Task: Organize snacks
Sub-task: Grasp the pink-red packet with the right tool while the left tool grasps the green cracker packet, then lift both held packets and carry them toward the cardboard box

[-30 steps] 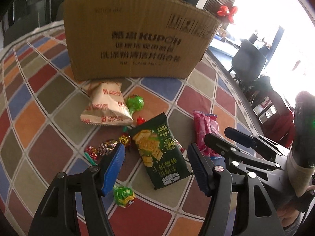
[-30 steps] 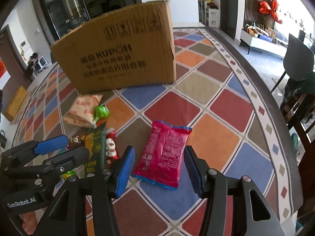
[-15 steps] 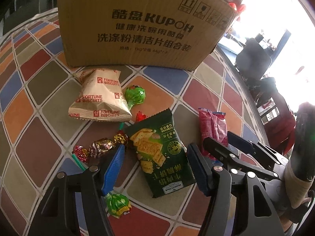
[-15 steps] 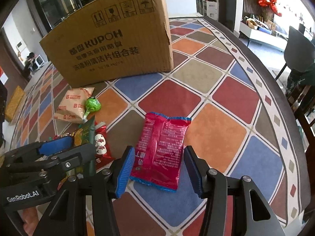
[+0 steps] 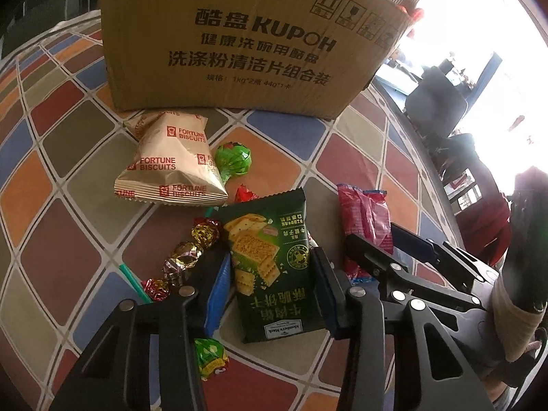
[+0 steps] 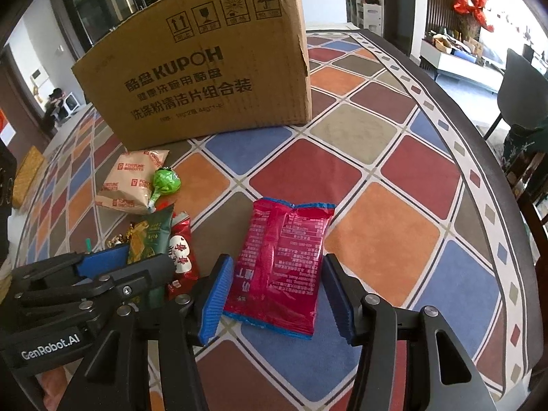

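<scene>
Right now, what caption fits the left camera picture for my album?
Left gripper closing around a green cracker packet before a cardboard box.

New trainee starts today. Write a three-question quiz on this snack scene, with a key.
1. True or false: the cardboard box stands behind the snacks.
2. Which packet lies between the left gripper's pads: A) Fortune Biscuits bag, B) green cracker packet, C) green lollipop?
3. What colour is the packet between the right gripper's pads?

Key:
1. True.
2. B; its jaws have just been closing, pads at the packet's edges.
3. Red; the pads stand clear of it.
</scene>
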`<state>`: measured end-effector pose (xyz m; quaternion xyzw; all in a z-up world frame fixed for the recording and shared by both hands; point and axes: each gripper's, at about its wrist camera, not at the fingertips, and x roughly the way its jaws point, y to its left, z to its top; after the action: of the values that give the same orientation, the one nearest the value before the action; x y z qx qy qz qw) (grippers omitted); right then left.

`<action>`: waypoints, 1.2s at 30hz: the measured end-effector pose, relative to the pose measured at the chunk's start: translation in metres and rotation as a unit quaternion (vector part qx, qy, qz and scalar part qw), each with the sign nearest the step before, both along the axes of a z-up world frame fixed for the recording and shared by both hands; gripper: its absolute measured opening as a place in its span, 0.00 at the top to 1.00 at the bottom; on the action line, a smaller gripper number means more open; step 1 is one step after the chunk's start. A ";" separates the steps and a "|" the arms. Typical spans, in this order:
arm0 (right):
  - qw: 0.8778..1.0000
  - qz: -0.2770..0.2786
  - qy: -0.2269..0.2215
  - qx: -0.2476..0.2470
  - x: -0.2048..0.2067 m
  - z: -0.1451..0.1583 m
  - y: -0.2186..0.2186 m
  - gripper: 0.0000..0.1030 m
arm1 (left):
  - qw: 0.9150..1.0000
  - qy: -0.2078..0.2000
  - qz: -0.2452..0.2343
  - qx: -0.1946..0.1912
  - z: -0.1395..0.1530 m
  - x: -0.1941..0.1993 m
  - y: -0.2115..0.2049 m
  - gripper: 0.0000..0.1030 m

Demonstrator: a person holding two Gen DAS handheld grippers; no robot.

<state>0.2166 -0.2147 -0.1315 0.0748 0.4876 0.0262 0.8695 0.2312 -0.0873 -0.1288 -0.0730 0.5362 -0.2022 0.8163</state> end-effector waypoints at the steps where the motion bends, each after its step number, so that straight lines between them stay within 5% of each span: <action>1: 1.000 0.000 0.000 -0.001 0.000 0.000 0.001 0.47 | 1.000 0.000 0.000 0.000 0.000 0.000 -0.001 0.57; 8: 1.000 0.000 -0.005 -0.014 0.000 -0.001 0.005 0.47 | 1.000 -0.013 -0.002 0.012 0.004 -0.004 -0.002 0.57; 14: 1.000 -0.007 -0.008 -0.006 -0.003 0.000 0.003 0.57 | 0.999 -0.030 -0.002 0.021 0.008 -0.007 -0.005 0.57; 36: 0.998 -0.002 -0.070 0.006 -0.012 0.046 0.004 0.58 | 0.993 -0.118 0.007 0.023 0.058 -0.020 0.009 0.57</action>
<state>0.2045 -0.2111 -0.0858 0.0790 0.4251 0.0331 0.9011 0.2114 -0.0788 -0.0712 -0.0331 0.4403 -0.1911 0.8766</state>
